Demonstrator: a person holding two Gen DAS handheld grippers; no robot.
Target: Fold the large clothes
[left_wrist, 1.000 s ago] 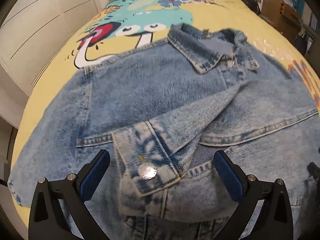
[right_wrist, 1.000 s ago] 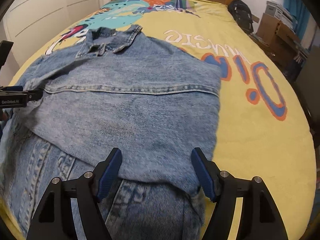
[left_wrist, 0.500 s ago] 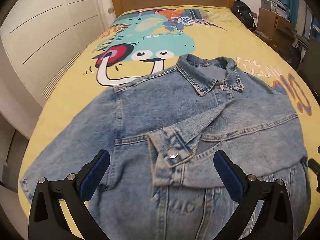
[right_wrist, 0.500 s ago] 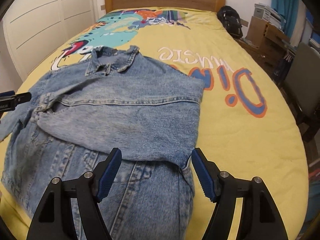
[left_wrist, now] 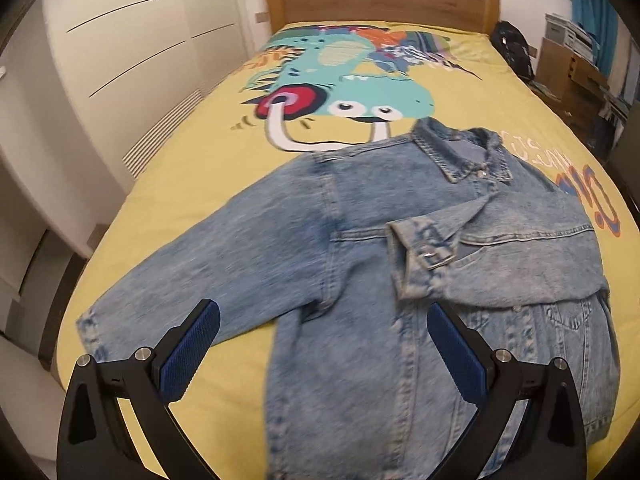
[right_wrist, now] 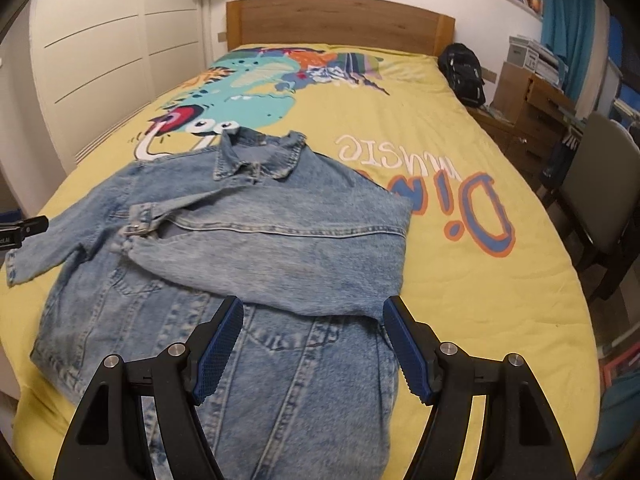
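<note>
Left wrist view: my left gripper (left_wrist: 322, 348) hangs spread and empty over the faded blue denim jacket (left_wrist: 400, 280) on the yellow cartoon-print bedspread (left_wrist: 208, 168).
Only my right view shows the right gripper (right_wrist: 314, 346), also spread with nothing between its pads, and the grey chair (right_wrist: 600, 200).

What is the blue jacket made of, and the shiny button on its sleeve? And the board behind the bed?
The jacket looks like faded denim: mottled blue weave, pale stitched seams. The button on the cuff seems to be metal, since it glints silver. The headboard looks like matte wood or wood veneer, brown with grain streaks.
</note>
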